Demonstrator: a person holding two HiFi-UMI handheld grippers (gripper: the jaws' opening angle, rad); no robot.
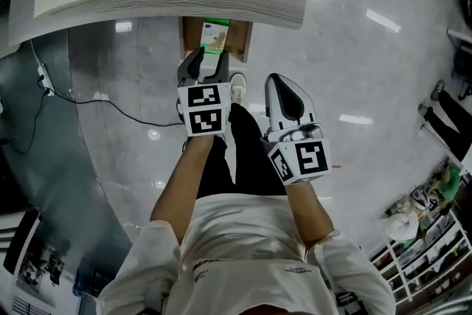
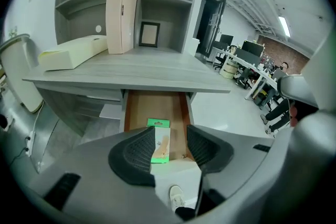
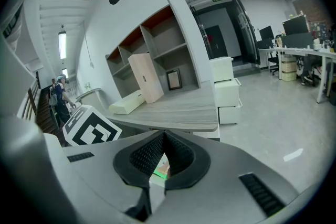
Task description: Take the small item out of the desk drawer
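Green card backs the small packet (image 1: 215,37) lying flat in the open desk drawer (image 1: 241,40), near its left wall; the head view shows a small blue mark at the packet's top, too small to read; in the left gripper view the packet (image 2: 161,143) shows a pale panel with a tiny drawing and no legible words, and the drawer's brown floor (image 2: 157,105) is bare behind it.

Left gripper (image 1: 209,59) hangs just over the drawer front, pointing down at it; its jaws stand apart (image 2: 170,129), the packet seen in the gap but lying beyond them, untouched. Right gripper (image 1: 280,81) is beside it, clear of the drawer; its jaws meet at the tips (image 3: 164,134) and hold nothing, a sliver of green showing through the slit behind them.

Each gripper's marker cube (image 1: 203,108) (image 1: 306,160) carries black-and-white square patterns, not letters; the left cube (image 3: 89,131) also shows in the right gripper view.

On the grey wood-grain desk top (image 2: 131,68) lie a cream box (image 2: 71,52) on its side, a tall cream box (image 2: 122,10) upright and an empty dark frame (image 2: 149,34); none bears readable print. The line of print on the person's white shirt (image 1: 299,271) is too small to read; a white shoe (image 1: 237,87) stands on the glossy floor below the drawer.
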